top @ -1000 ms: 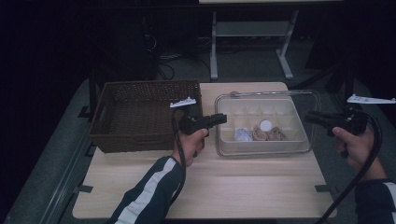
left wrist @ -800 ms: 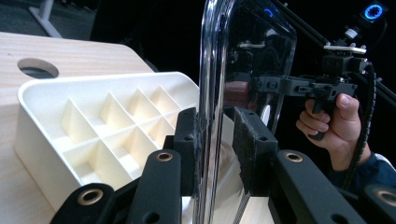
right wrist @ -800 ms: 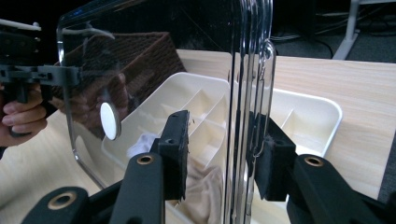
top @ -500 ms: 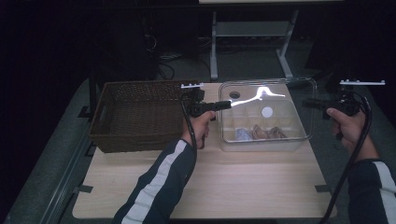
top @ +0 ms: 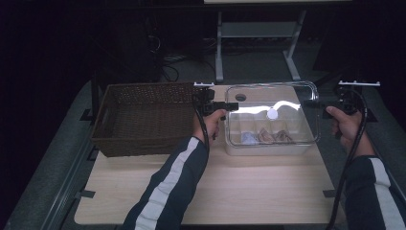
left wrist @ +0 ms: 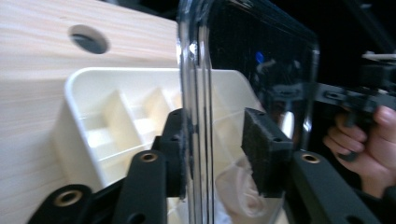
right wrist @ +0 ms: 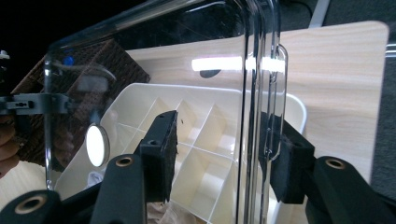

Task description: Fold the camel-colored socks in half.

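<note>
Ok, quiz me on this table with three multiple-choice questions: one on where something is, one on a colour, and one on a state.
1. From the high view, where is the wicker basket?
A. Left of the divided box
B. Right of the divided box
C. On top of the clear lid

2. What colour is the divided box?
A. Red
B. White
C. Black

3. How do the left gripper jaws stand?
A. Shut together on nothing
B. Apart, with the clear lid edge between them
C. Clamped on the basket rim

Answers:
1 A: in the high view the basket sits left of the box.
2 B: the box walls and dividers look creamy white.
3 B: the jaws have just been opening, and in the left gripper view one pad stands clear of the lid edge.
</note>
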Demonstrator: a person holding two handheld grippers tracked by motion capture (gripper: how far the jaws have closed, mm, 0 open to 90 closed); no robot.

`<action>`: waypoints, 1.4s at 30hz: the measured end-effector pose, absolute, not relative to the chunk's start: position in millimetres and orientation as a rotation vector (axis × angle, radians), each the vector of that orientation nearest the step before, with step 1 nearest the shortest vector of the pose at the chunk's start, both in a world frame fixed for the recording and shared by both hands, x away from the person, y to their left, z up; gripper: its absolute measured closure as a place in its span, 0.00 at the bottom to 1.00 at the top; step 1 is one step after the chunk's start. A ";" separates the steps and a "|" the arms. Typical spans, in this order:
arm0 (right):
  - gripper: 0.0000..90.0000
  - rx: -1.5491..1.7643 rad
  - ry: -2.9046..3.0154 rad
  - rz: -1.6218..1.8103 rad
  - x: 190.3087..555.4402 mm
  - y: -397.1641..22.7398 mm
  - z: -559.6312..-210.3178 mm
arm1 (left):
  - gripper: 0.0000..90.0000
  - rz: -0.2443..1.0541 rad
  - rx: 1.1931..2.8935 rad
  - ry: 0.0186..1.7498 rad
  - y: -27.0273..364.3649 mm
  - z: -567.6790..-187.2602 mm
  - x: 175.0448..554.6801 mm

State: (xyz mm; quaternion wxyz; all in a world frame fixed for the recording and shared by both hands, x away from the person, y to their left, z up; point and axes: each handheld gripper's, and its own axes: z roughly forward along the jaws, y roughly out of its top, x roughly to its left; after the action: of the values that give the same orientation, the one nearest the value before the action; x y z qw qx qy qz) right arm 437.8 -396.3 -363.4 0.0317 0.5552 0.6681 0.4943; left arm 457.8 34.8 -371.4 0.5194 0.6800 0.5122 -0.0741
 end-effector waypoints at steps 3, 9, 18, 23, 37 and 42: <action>0.48 1.759 2.008 1.517 439.6 -395.4 -373.8 | 0.63 -0.183 1.704 1.261 26.4 -376.4 459.7; 0.45 1.863 1.936 1.426 442.2 -394.3 -399.7 | 0.47 -0.006 1.819 1.373 12.7 -376.7 457.1; 0.45 1.939 1.890 1.303 443.1 -393.0 -418.8 | 0.34 -0.008 1.812 1.225 21.9 -366.3 444.7; 0.44 1.906 1.901 1.287 438.9 -394.5 -415.9 | 0.29 0.046 1.978 1.048 26.4 -367.1 423.2; 0.31 1.736 2.116 1.306 416.1 -388.4 -419.9 | 0.23 0.112 2.082 0.982 24.0 -384.5 377.9; 0.29 1.723 2.089 1.342 413.2 -386.7 -423.8 | 0.21 0.031 2.062 0.989 24.8 -380.1 381.5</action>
State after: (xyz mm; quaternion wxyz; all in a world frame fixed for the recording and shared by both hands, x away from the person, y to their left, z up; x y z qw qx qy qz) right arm 413.2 -386.7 -423.8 0.0596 0.5692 0.6900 0.4432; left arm 381.5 24.8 -380.1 0.4142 0.8207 0.3934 0.0123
